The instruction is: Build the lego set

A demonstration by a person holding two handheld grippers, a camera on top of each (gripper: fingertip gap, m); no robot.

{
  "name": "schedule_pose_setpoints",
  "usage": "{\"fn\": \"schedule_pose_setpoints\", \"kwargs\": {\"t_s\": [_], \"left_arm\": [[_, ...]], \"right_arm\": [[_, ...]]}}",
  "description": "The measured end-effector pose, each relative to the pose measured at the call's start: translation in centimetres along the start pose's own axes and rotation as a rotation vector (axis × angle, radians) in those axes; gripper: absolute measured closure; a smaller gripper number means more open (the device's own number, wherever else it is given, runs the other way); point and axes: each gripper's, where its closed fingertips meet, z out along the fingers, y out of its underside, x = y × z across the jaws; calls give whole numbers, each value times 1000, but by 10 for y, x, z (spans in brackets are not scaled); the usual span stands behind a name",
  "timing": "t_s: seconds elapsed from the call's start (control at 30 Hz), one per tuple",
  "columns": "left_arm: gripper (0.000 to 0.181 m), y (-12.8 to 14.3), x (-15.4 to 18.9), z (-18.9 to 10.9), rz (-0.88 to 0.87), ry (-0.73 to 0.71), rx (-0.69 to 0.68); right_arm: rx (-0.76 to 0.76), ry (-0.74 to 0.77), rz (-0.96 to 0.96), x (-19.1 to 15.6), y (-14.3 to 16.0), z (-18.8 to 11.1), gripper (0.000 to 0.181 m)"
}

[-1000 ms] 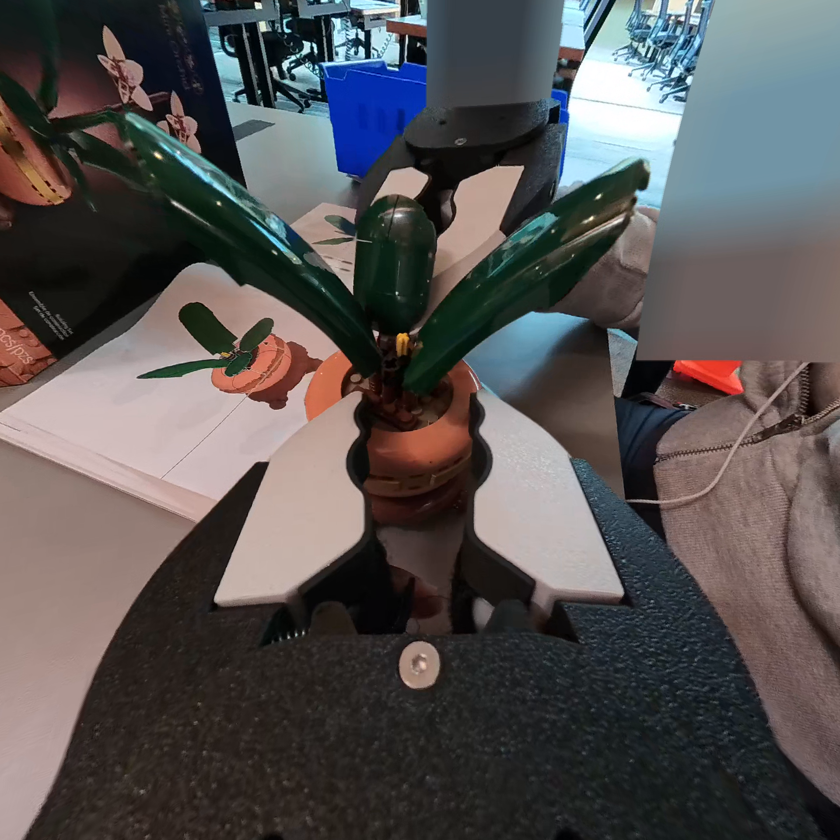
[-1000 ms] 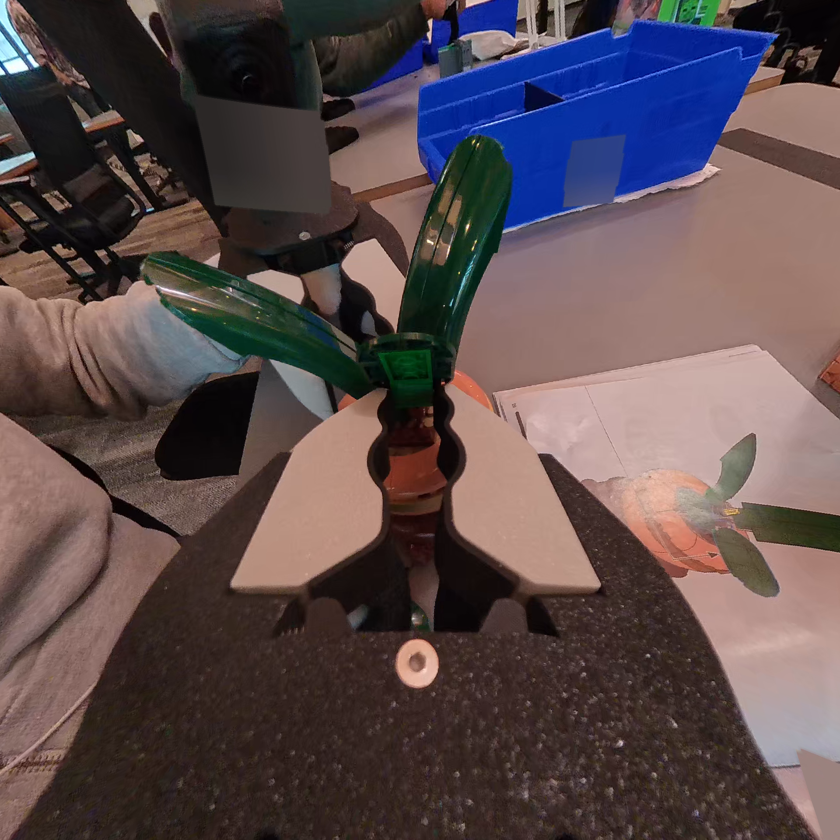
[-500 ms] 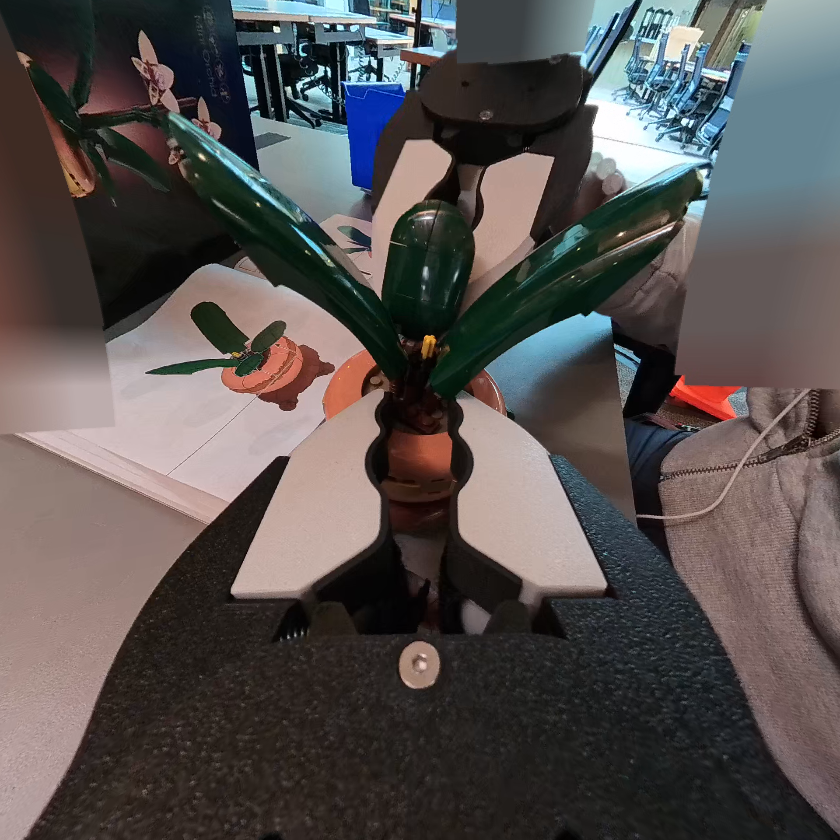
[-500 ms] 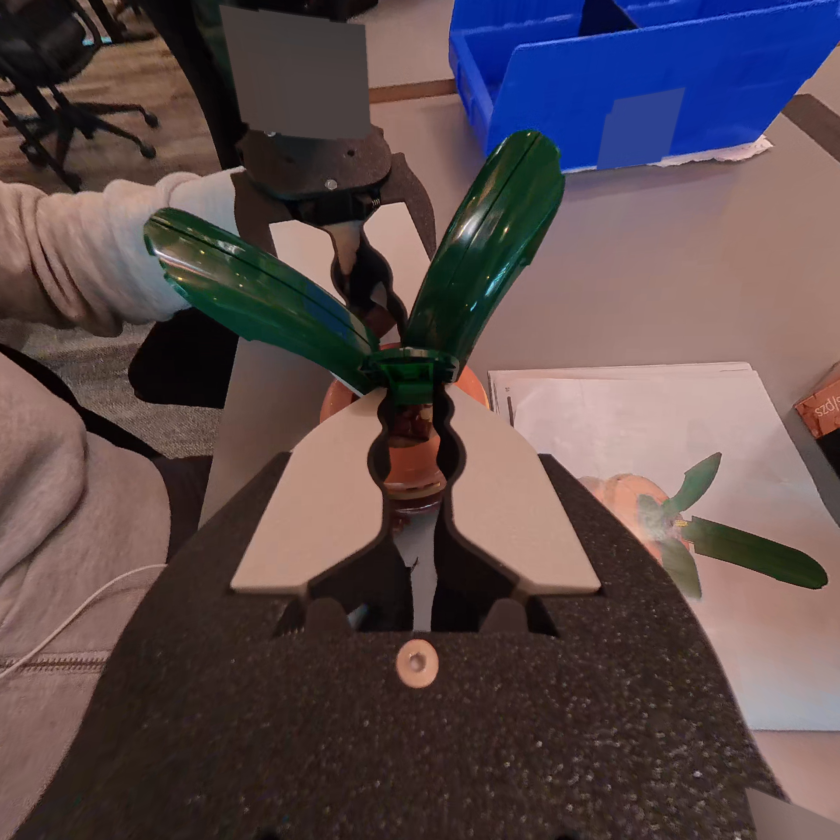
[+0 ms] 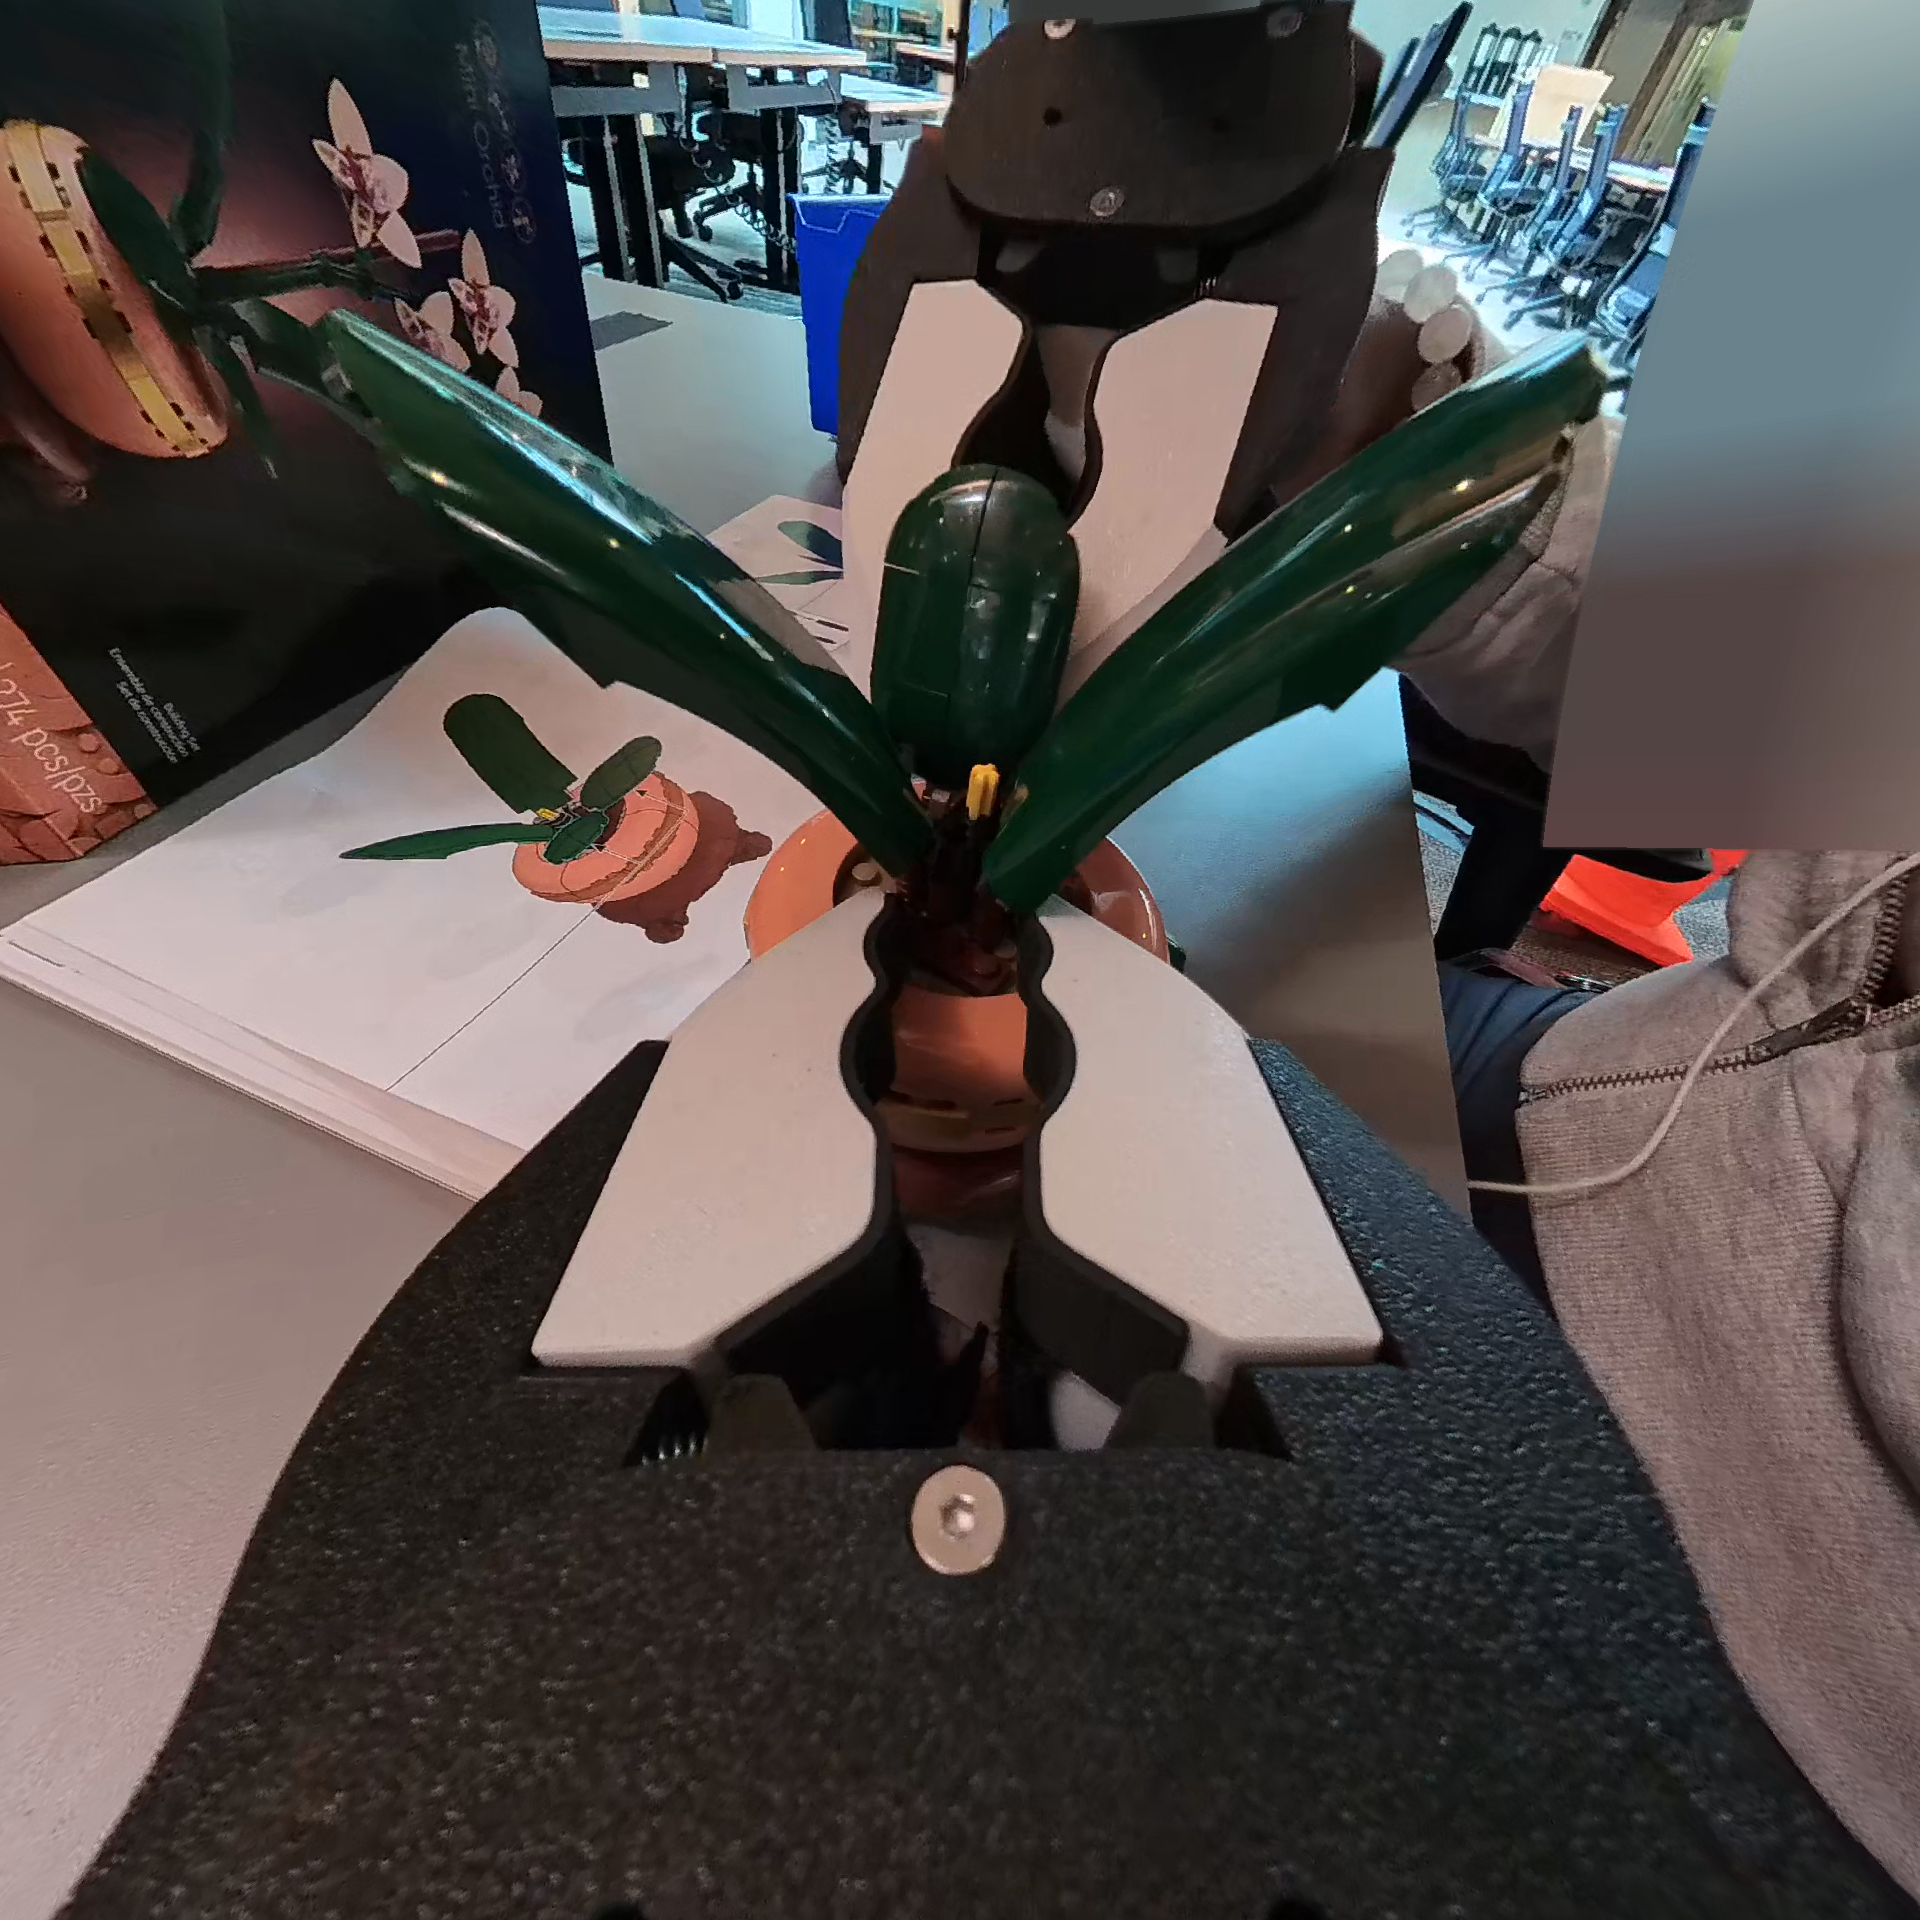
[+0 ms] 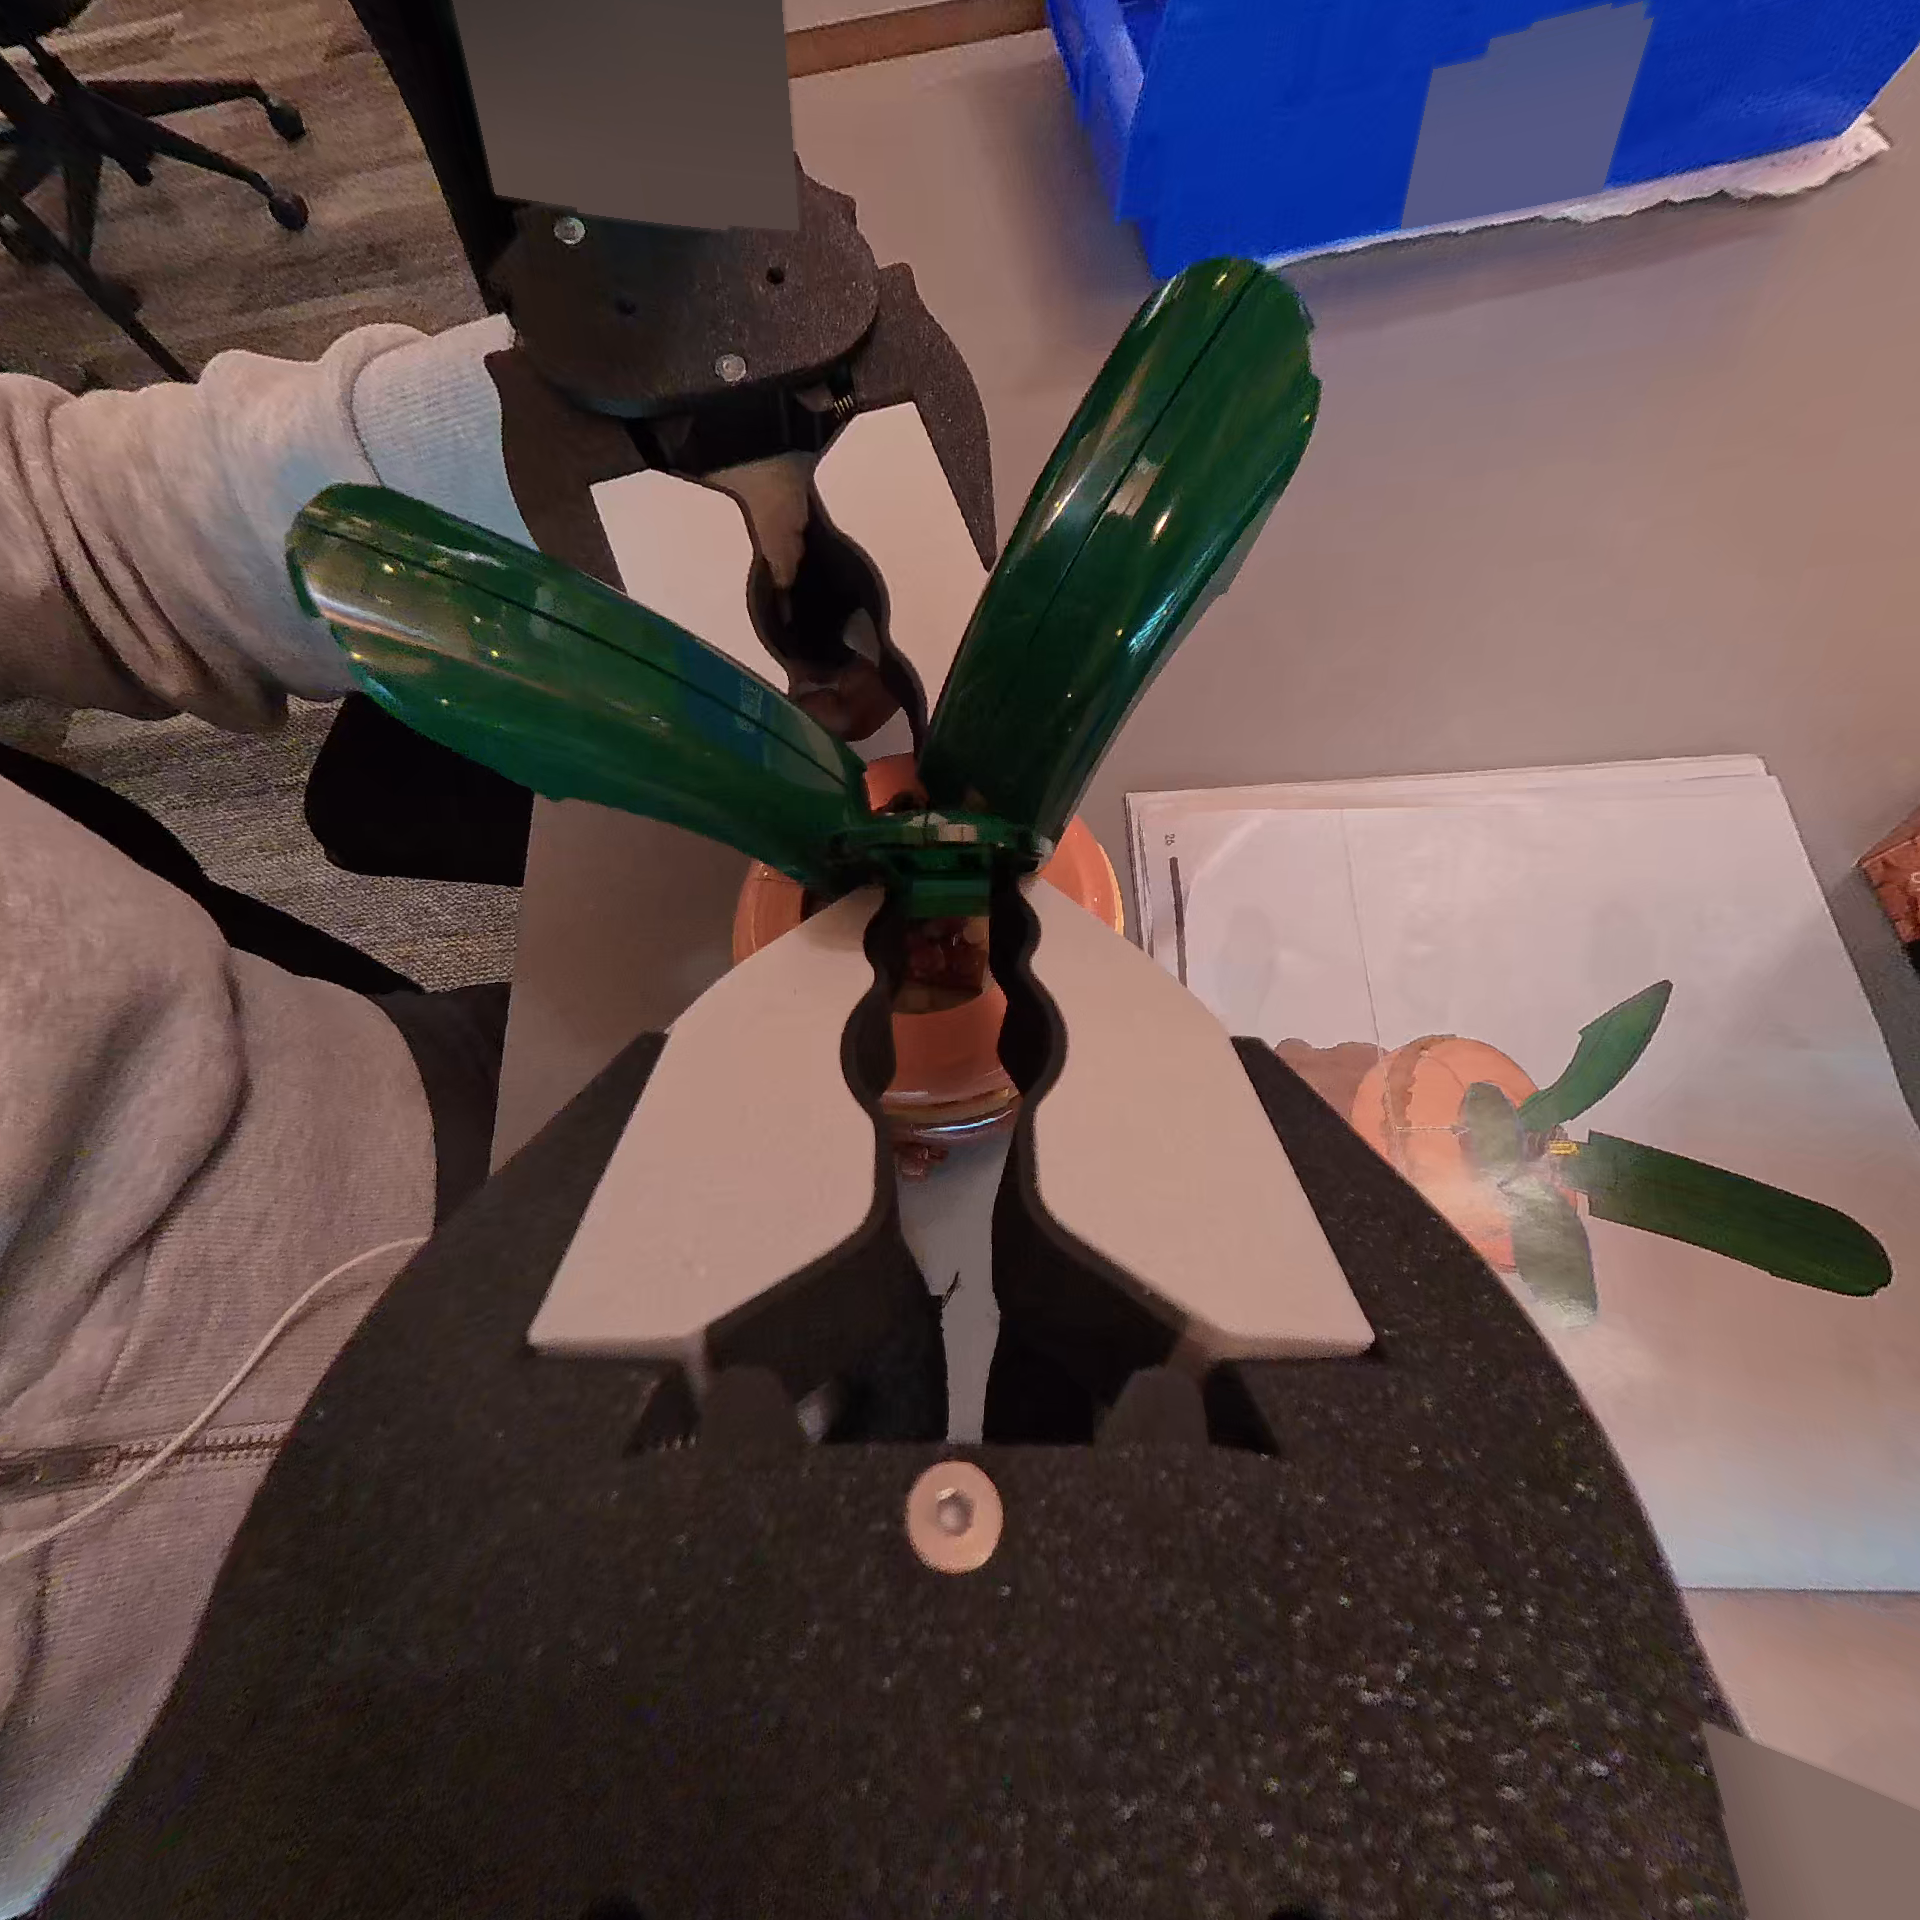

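The lego plant is a terracotta pot with three dark green leaves fanning upward. It stands on the grey table between my two grippers, which face each other. My left gripper is closed narrowly on the brown stem at the pot's mouth. My right gripper is closed on the green leaf hub on top of the pot. Two long leaves rise beyond it. The left gripper shows opposite in the right wrist view, and the right gripper shows opposite in the left wrist view.
An open instruction booklet lies beside the pot, also in the right wrist view. The set's dark box stands at the left. A blue bin sits at the back. A person's grey hoodie is close by the table edge. My left and right fingertips are right by each other.
The left gripper's jaws have narrowed from around the pot body to the stem at its top. The right wrist view has tipped to look more steeply down. The plant has stayed between the grippers.
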Motion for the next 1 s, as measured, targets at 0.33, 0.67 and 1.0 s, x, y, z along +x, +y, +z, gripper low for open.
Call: {"fn": "schedule_pose_setpoints", "kwargs": {"t_s": [0.33, 0.67, 1.0], "left_arm": [[161, 0, 0, 0, 0, 4, 16], [161, -1, 0, 0, -2, 7, 21], [160, 0, 0, 0, 5, 9, 21]], "right_arm": [[-37, 12, 2, -1, 2, 1, 165], [-72, 25, 23, -1, 5, 1, 165], [-131, 43, 13, -1, 7, 2, 165]]}}
